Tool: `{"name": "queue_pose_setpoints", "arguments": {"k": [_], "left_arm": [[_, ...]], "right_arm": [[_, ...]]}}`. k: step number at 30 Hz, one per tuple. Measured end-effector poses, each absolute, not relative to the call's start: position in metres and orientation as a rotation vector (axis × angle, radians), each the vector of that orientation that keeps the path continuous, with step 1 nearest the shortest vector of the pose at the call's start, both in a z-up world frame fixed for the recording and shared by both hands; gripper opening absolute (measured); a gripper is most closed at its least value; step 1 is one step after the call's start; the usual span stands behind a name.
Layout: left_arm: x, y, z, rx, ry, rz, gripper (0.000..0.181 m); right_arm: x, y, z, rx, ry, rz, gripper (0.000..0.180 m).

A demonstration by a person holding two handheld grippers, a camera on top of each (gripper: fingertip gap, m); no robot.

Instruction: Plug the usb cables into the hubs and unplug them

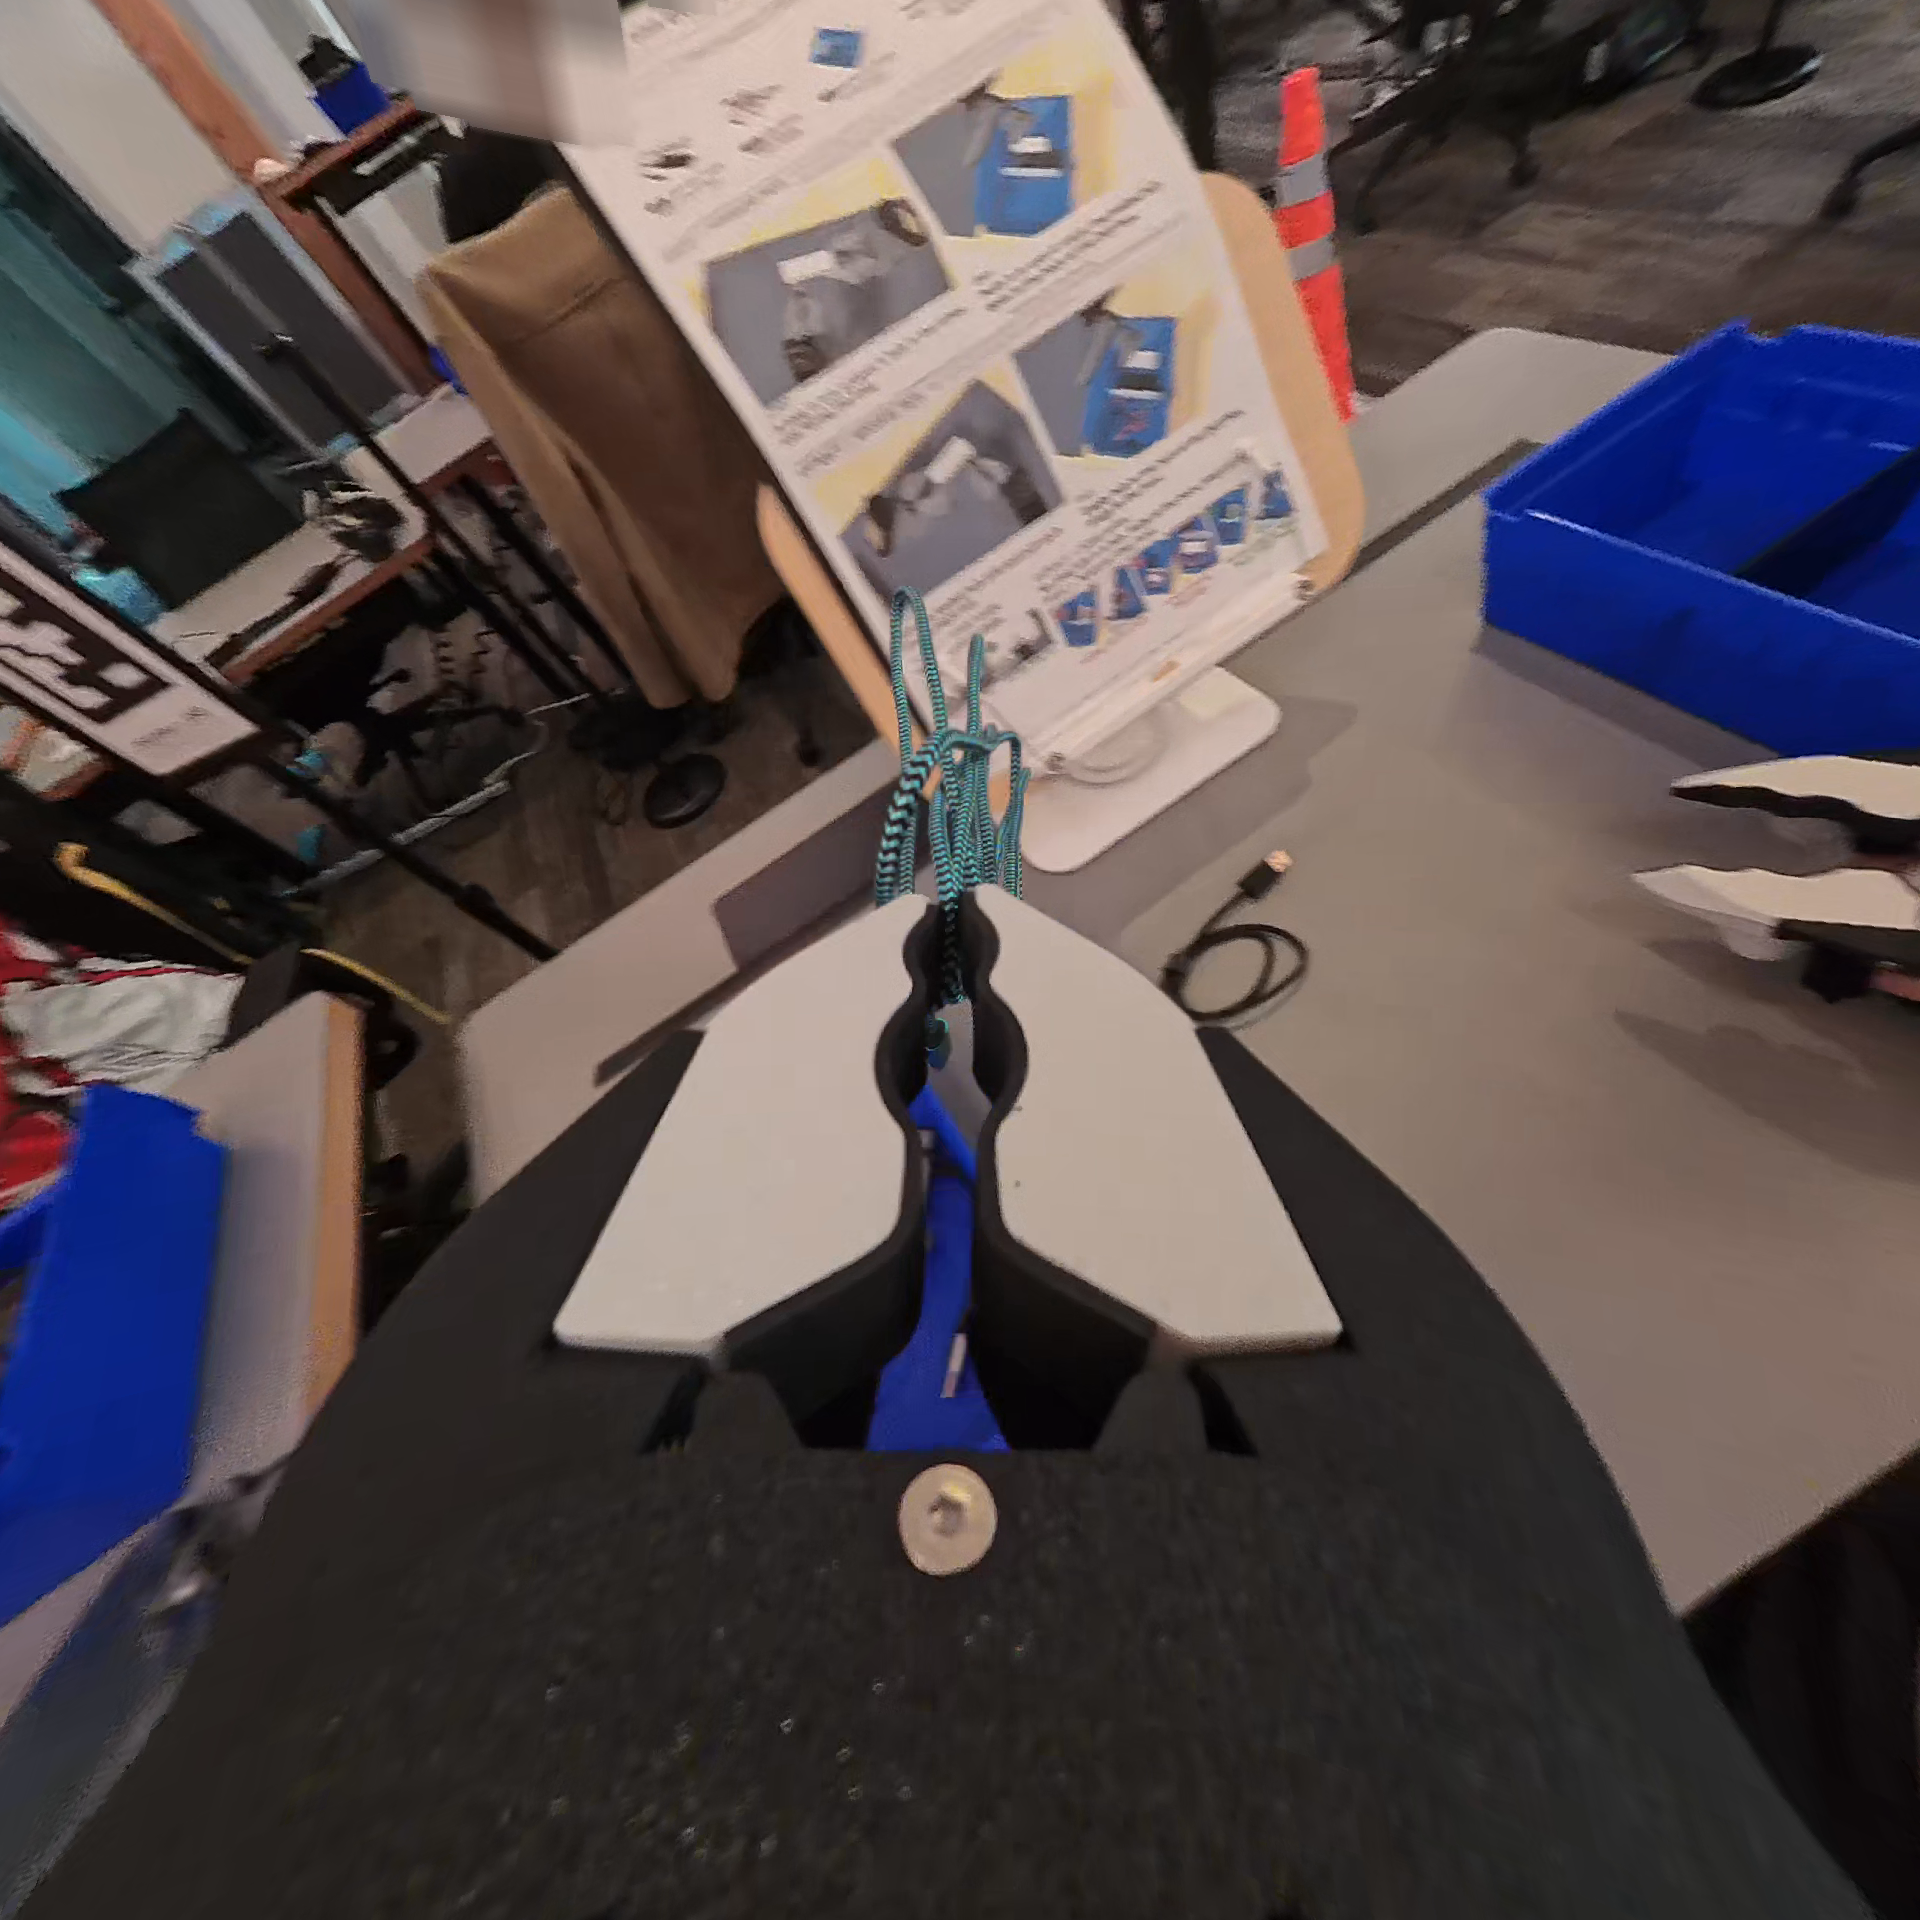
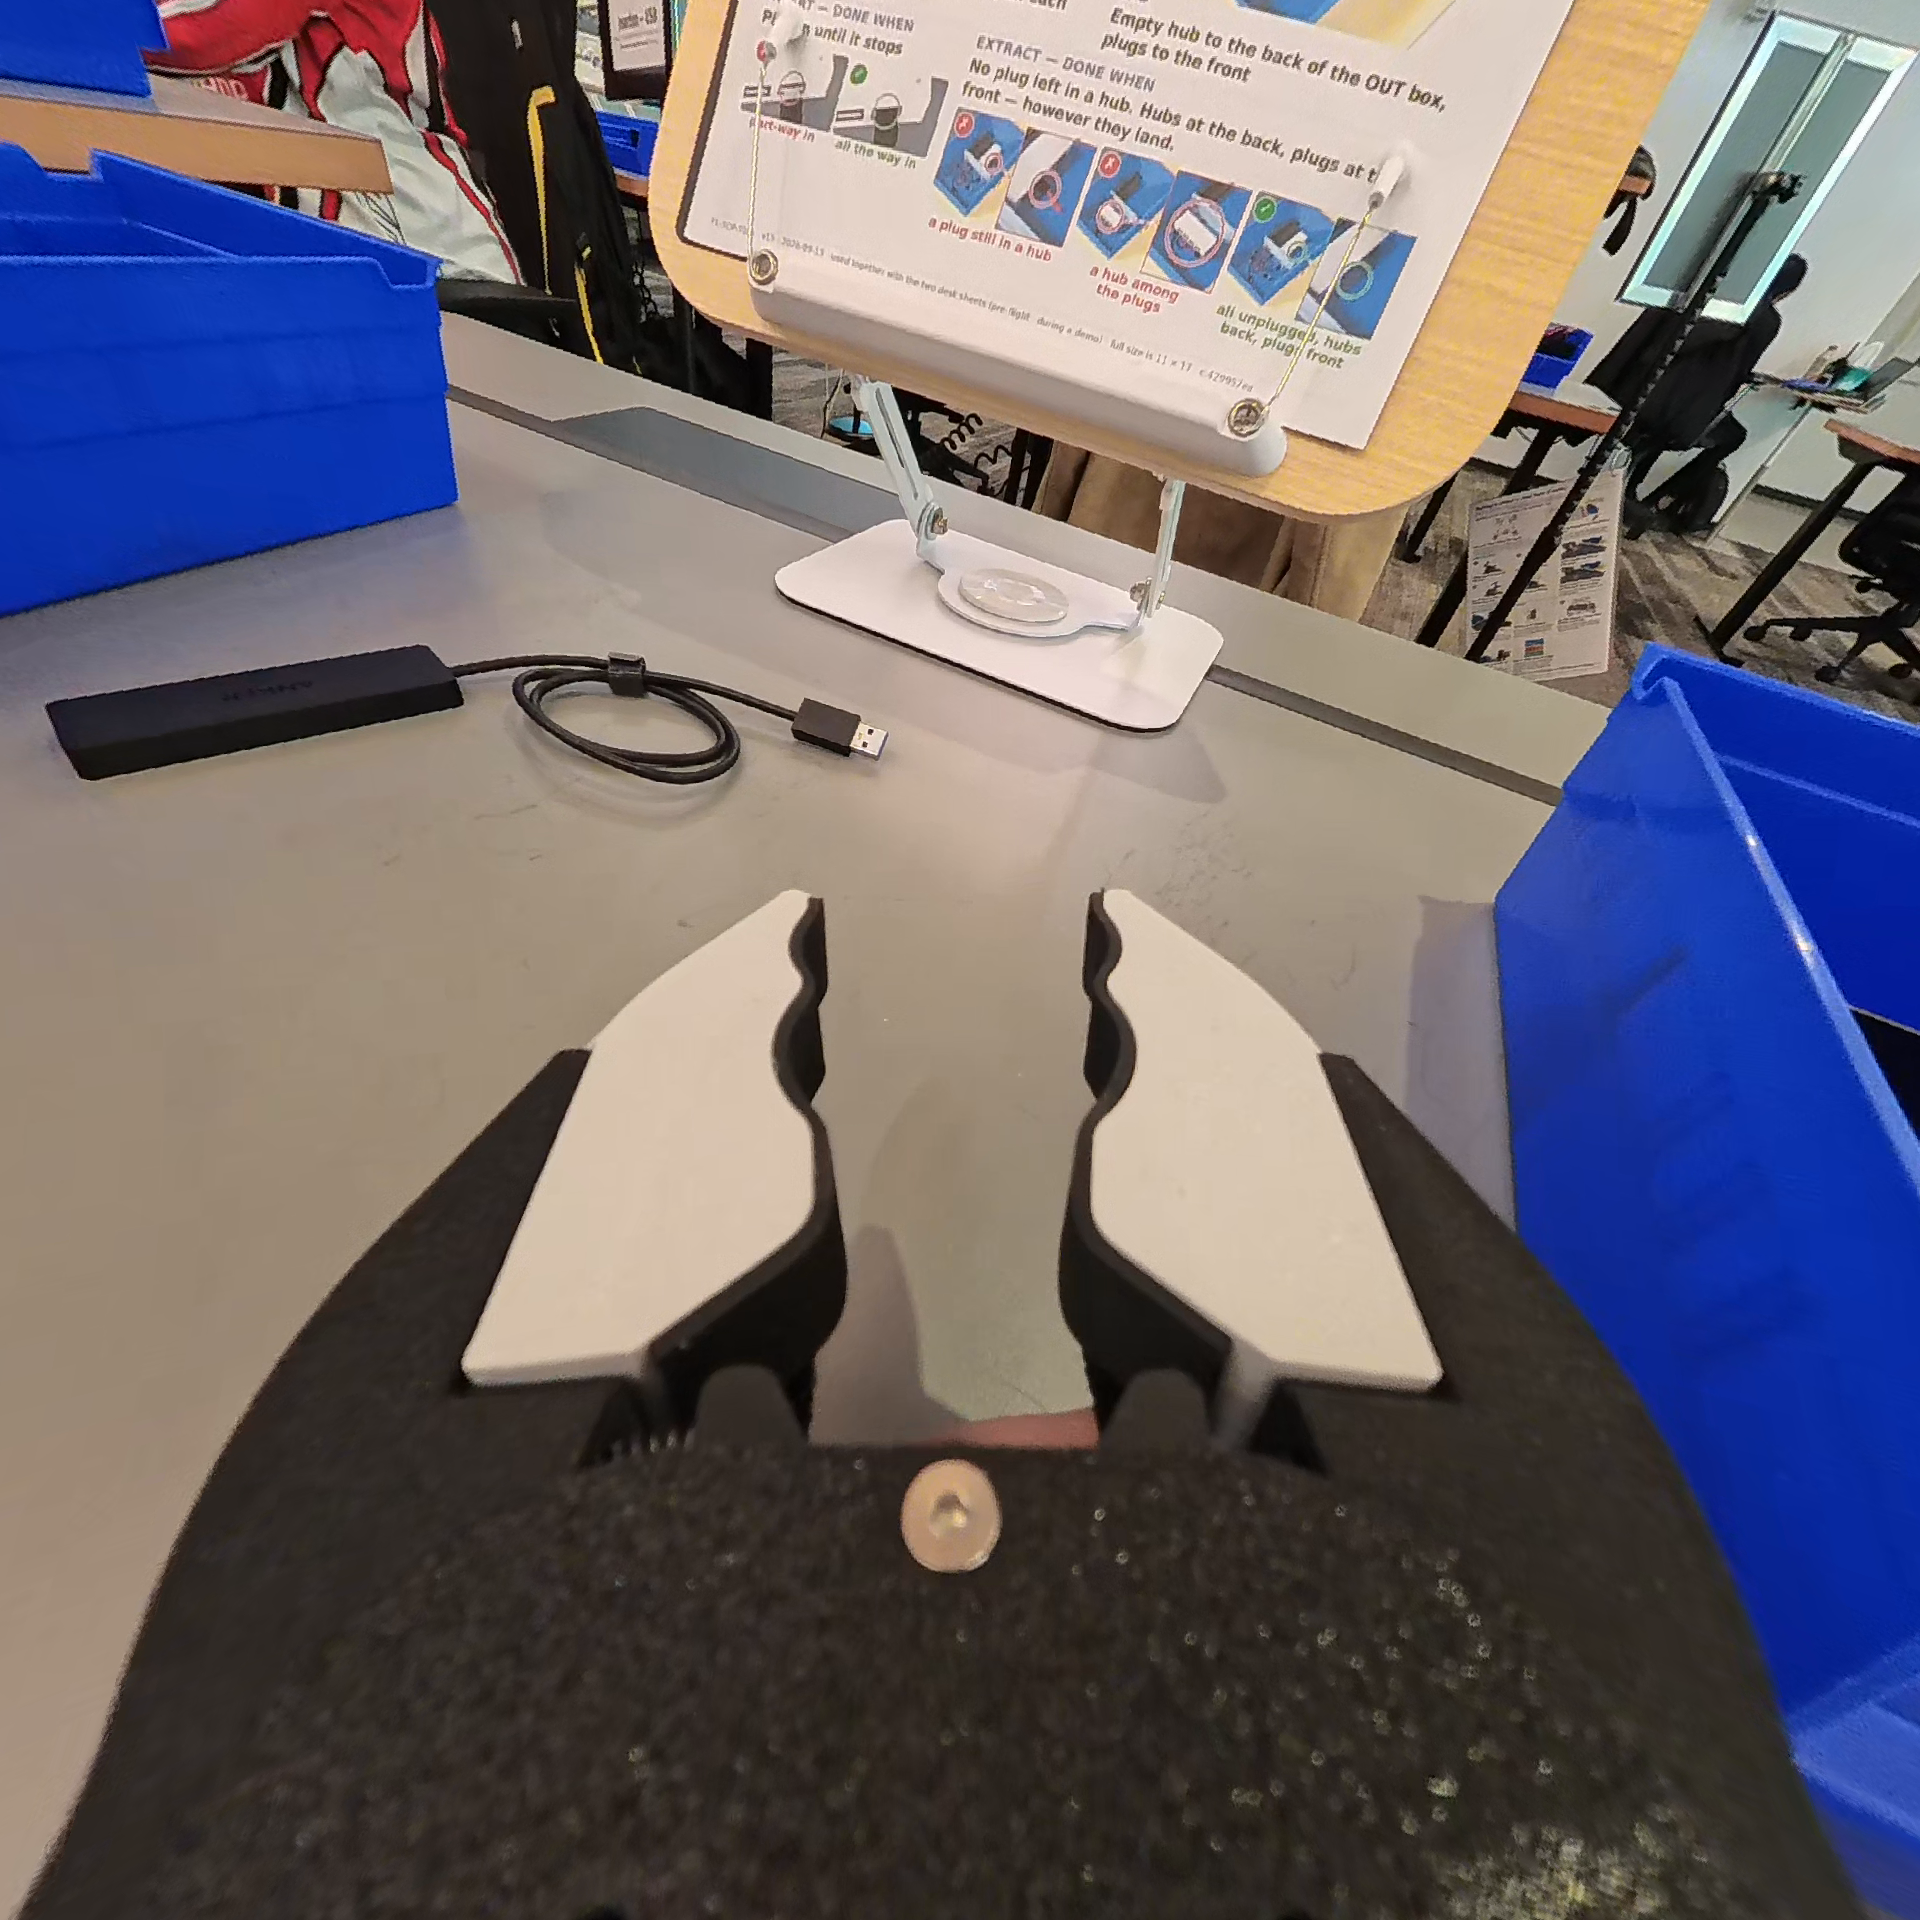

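Observation:
My left gripper [image 1: 951,909] is shut on a bundled teal-and-black braided usb cable [image 1: 951,790], whose loops stick up past the fingertips above the table. A flat black usb hub [image 2: 255,709] lies on the grey table [image 2: 312,987] at the left of the right wrist view, with its coiled black lead and plug [image 2: 842,734] stretched to the right. Part of that lead [image 1: 1236,956] shows in the left wrist view. My right gripper [image 2: 956,914] is open and empty, low over the table, to the right of the hub. It also shows at the right edge of the left wrist view [image 1: 1766,842].
A blue bin [image 2: 1714,1143] stands at the right and another blue bin [image 2: 208,416] at the back left. An instruction board on a white stand [image 2: 997,613] stands at the table's far edge. A blue bin [image 1: 940,1351] shows under my left gripper. My right fingertips sit around 45 cm from my left ones. The flat black usb hub [image 2: 255,709] is about 25 cm from my right fingertips.

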State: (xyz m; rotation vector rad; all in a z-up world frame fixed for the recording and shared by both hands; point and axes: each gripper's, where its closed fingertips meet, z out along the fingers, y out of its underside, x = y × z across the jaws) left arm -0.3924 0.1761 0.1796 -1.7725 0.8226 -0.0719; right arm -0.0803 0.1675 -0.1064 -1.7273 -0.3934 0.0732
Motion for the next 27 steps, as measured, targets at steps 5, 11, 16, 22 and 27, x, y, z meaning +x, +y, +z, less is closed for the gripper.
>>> {"name": "queue_pose_setpoints", "arguments": {"k": [5, 11, 16, 22, 27], "left_arm": [[-0.356, 0.151, 0.103, -1.827, 0.815, -0.266, 0.002], [-0.332, 0.133, 0.01, -1.951, 0.629, -0.64, 0.002], [-0.349, 0.124, -0.066, -2.102, 0.555, -0.644, 0.002], [-0.377, 0.112, -0.108, -2.155, 0.487, -0.599, 0.003], [-0.383, 0.093, -0.12, -2.181, 0.537, -0.539, 0.031]], "right_arm": [[-0.08, 0.167, -0.106, -1.727, -0.389, 0.076, 0.047], [-0.079, 0.167, -0.106, -1.723, -0.385, 0.073, 0.047], [-0.08, 0.167, -0.106, -1.725, -0.387, 0.074, 0.048], [-0.086, 0.17, -0.11, -1.744, -0.433, 0.06, 0.049], [-0.121, 0.182, -0.096, -1.669, -0.643, 0.119, 0.044]]}}
